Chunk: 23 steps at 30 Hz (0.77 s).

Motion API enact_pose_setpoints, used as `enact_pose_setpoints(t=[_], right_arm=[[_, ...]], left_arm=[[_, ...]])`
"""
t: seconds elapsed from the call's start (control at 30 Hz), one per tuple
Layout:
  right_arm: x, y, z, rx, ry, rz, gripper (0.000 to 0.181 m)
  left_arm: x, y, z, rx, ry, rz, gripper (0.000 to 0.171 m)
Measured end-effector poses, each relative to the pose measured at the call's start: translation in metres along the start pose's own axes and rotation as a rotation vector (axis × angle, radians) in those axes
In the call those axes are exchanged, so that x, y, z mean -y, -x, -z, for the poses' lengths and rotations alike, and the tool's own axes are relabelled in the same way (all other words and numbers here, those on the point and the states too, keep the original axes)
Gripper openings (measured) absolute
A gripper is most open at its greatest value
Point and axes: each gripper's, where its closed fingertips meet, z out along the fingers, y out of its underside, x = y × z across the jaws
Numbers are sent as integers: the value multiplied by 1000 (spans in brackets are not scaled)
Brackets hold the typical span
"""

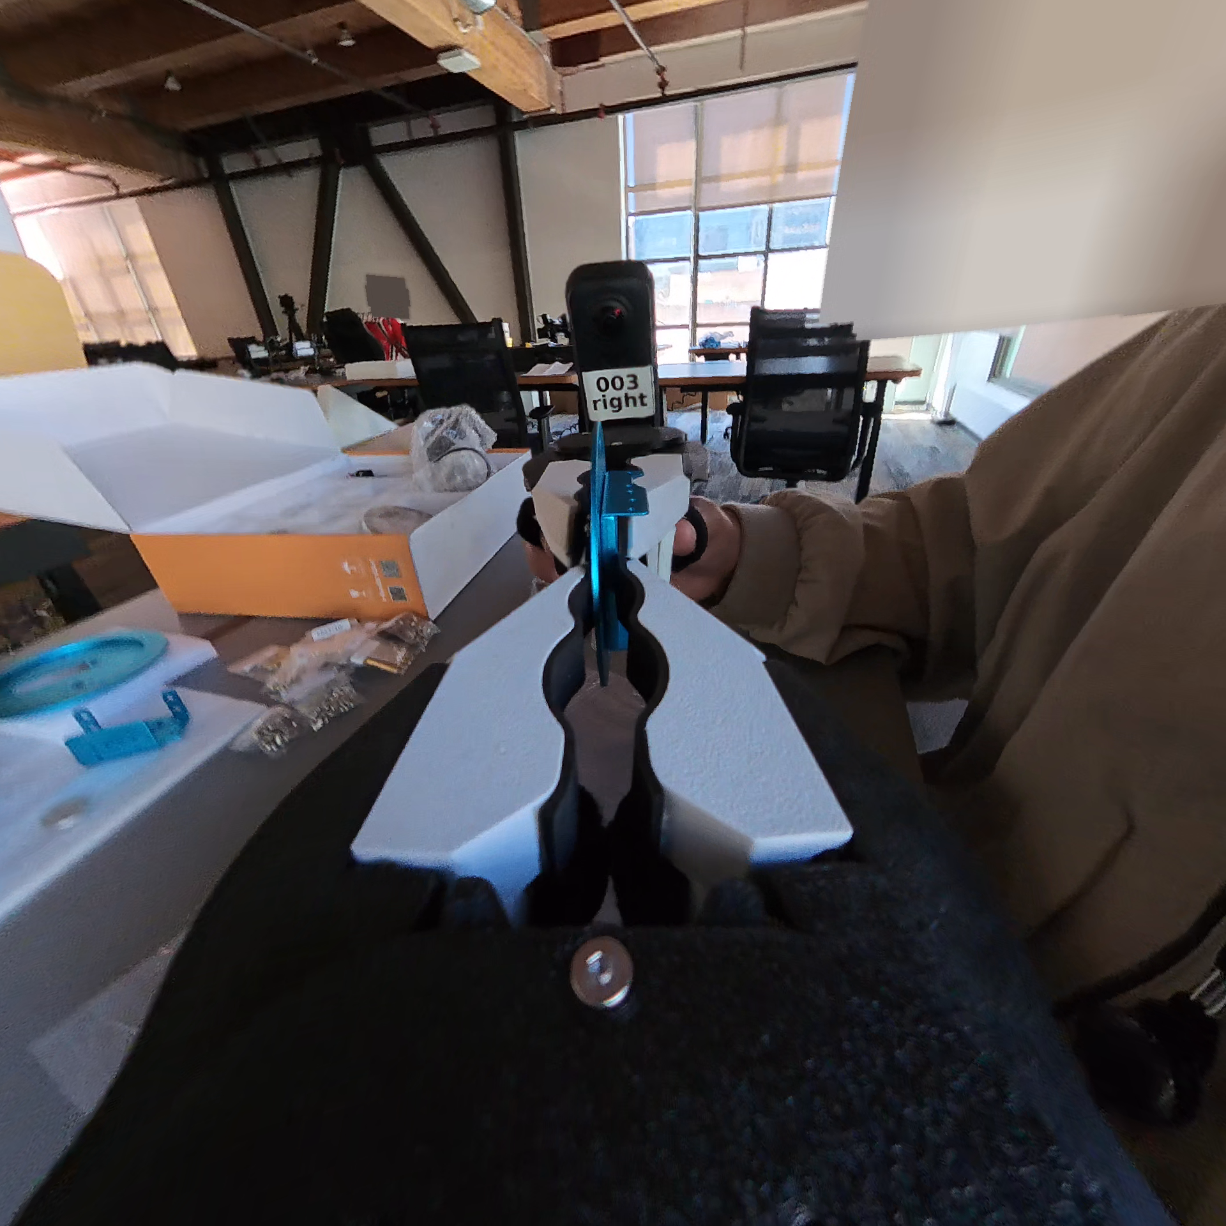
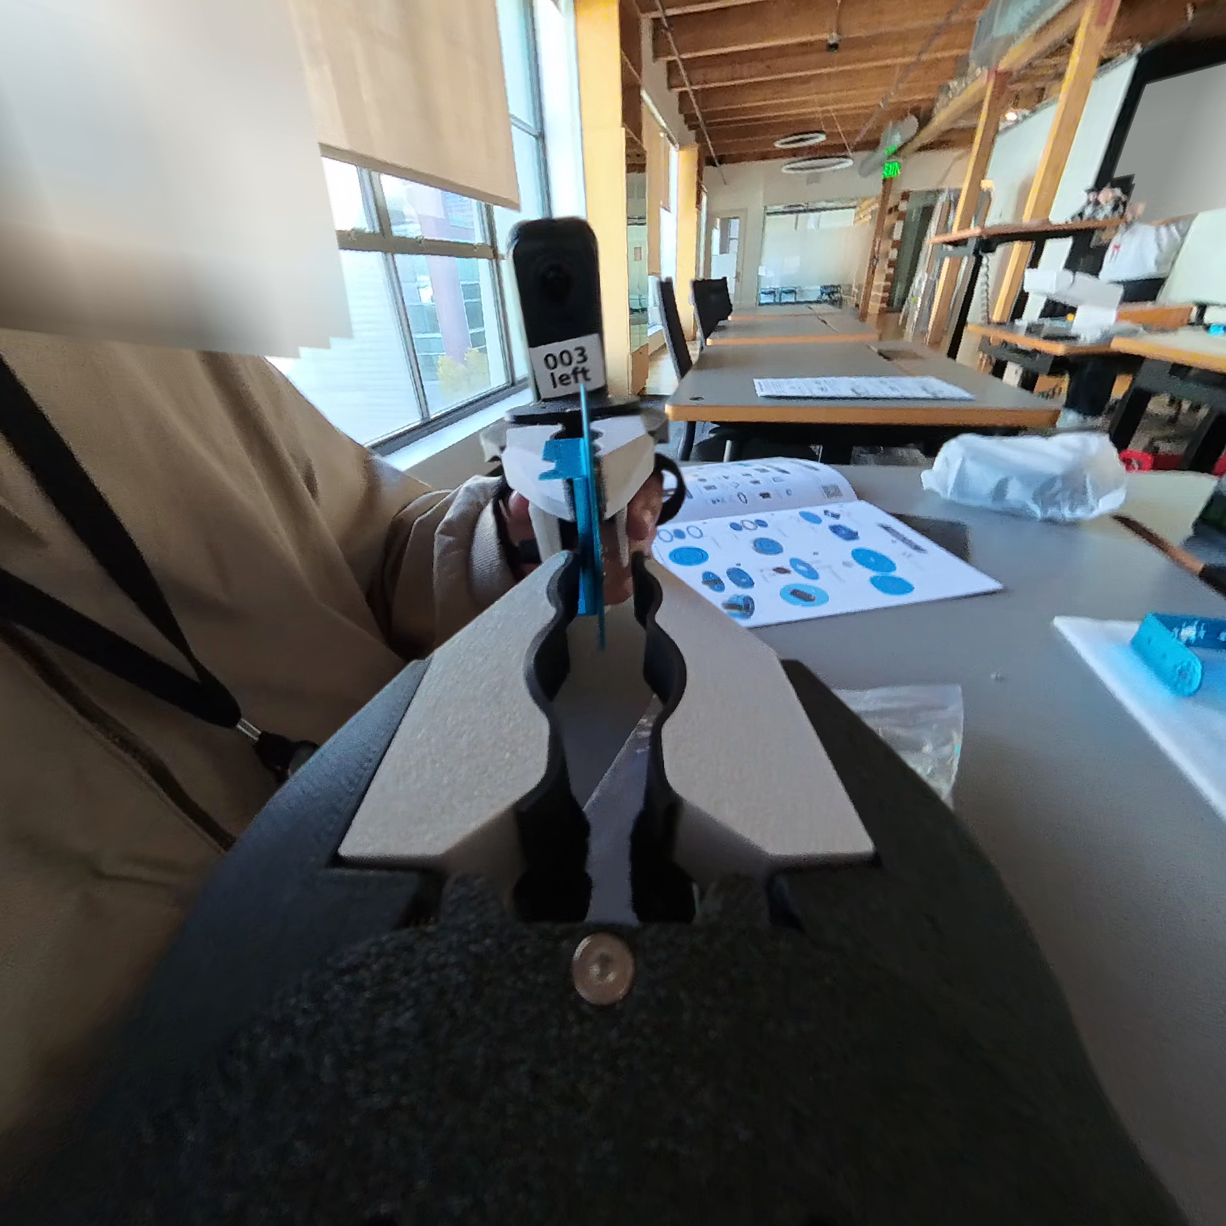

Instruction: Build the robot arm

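Both grippers face each other above the table, with a thin blue metal plate edge-on between them. My left gripper is shut on the plate and on a blue bracket lying against it. In the right wrist view, my right gripper is narrowly open around the plate; one pad touches it and a gap shows at the other. The left gripper shows opposite with the bracket's flange. The right gripper shows in the left wrist view, held by a hand.
An open orange-and-white box, a blue ring, a loose blue bracket and bags of screws lie to the left. A parts sheet, plastic bags and a blue part lie on the grey table. My two grippers' fingertips are within a few centimetres of each other.
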Motion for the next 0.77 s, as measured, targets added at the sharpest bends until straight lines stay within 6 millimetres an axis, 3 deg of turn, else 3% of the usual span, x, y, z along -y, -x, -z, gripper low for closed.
enact_pose_setpoints(t=[0.13,0.27,0.4,0.6,0.77], right_arm=[[28,14,0,25,18,162,4],[67,23,0,-55,2,408,5],[103,26,-2,-67,-45,367,3],[148,40,-5,-13,-134,363,4],[171,53,-6,3,-191,376,3]], left_arm=[[29,-9,-1,-32,15,-190,4],[67,-15,-4,28,4,-414,6],[101,-10,-5,81,-30,-389,13],[151,-26,-8,79,-168,-316,17],[173,-37,-7,67,-259,-237,17]])
